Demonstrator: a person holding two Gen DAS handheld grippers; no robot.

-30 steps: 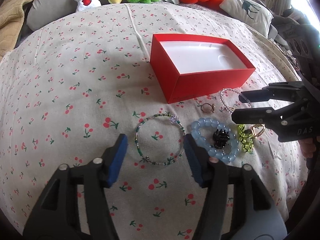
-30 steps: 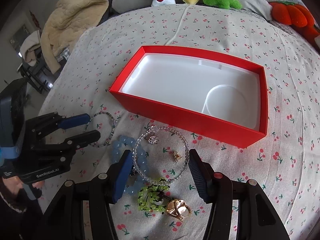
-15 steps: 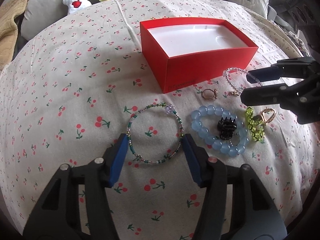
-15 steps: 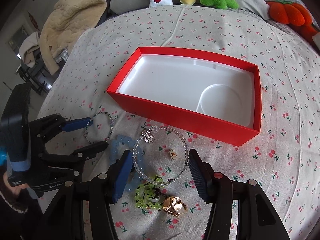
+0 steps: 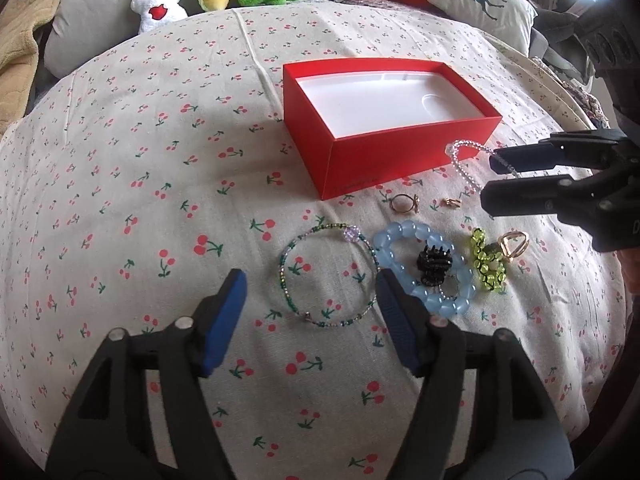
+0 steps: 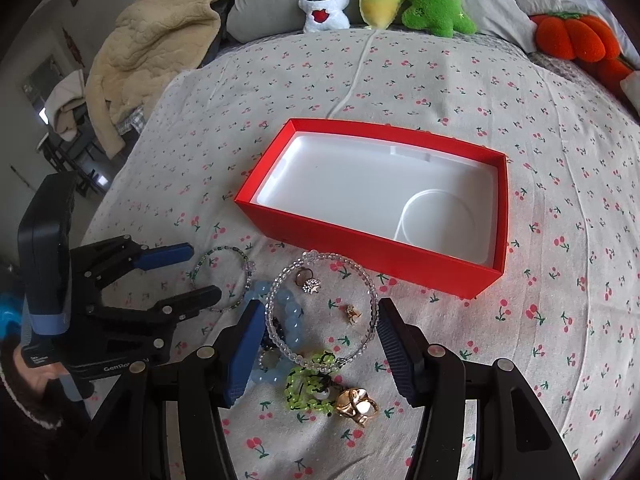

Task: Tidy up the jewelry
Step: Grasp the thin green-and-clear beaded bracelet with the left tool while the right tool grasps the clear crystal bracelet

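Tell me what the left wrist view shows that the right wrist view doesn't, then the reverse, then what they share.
Left wrist only: a deer pillow at the far right of the bed.

Right wrist only: a person's sleeve at the lower left, and dark furniture beside the bed.

Both: the red box, the green bracelet, the blue bracelet, the clear bracelet, the lime beads, the chunky gold ring, the plush toys and the beige blanket.
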